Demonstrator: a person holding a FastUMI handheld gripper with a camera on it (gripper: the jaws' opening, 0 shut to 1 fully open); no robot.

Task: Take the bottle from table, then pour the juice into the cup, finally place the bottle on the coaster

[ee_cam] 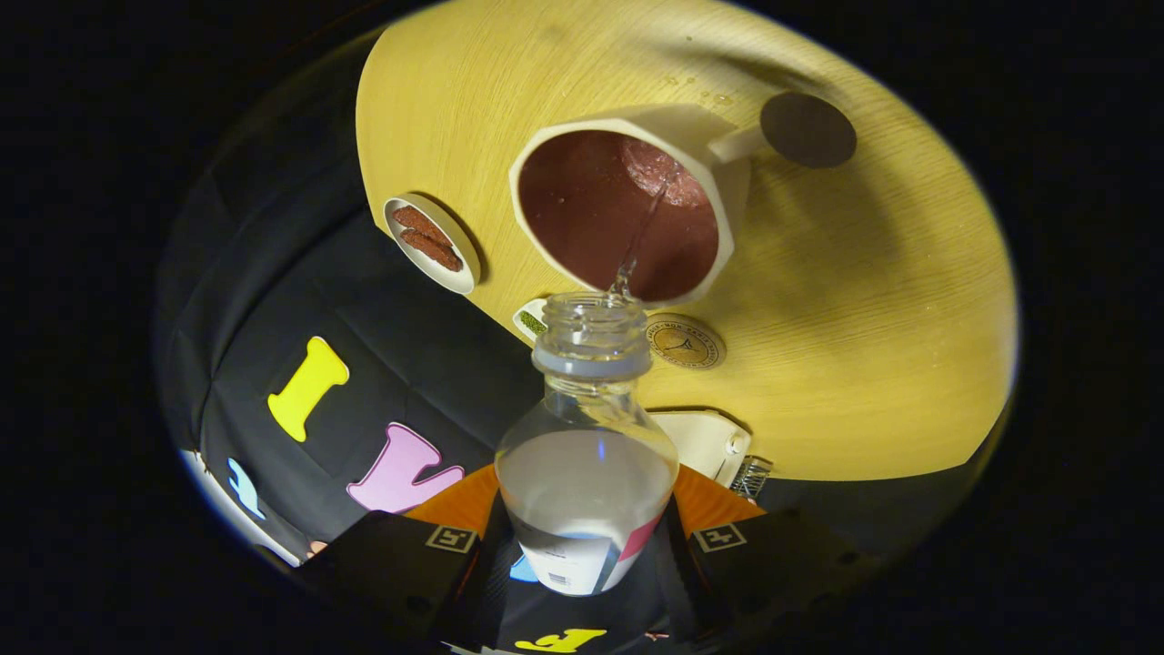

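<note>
In the gripper view, the hand-held gripper [587, 546] is clenched on the bottle [587, 455], one finger pressing each side of its lower body, so the bottle sits between the fingers with its neck reaching out ahead of them. It is held tipped forward with its open, capless mouth just over the near rim of the cup [627, 214], which I judge to be the pour itself: a thin clear stream [641, 241] leaves the mouth and falls into the cup, where the surface froths at the far side. The tilt looks modest, probably to keep the stream narrow and inside the rim. The bottle is clear plastic with a ribbed neck ring, about half full of a colourless liquid whose level slants with the tilt, and a printed label wraps its lower part. The cup is pale outside, dark reddish within, with an angular rim and a handle pointing right toward a dark round coaster [807, 129] lying far right on the yellow wooden desk [864, 346], well apart from the bottle; that is likely where the bottle goes next. A small dish [432, 241] with brown pieces lies left of the cup, and a round tan badge [685, 341] sits just right of the bottle's neck
</note>
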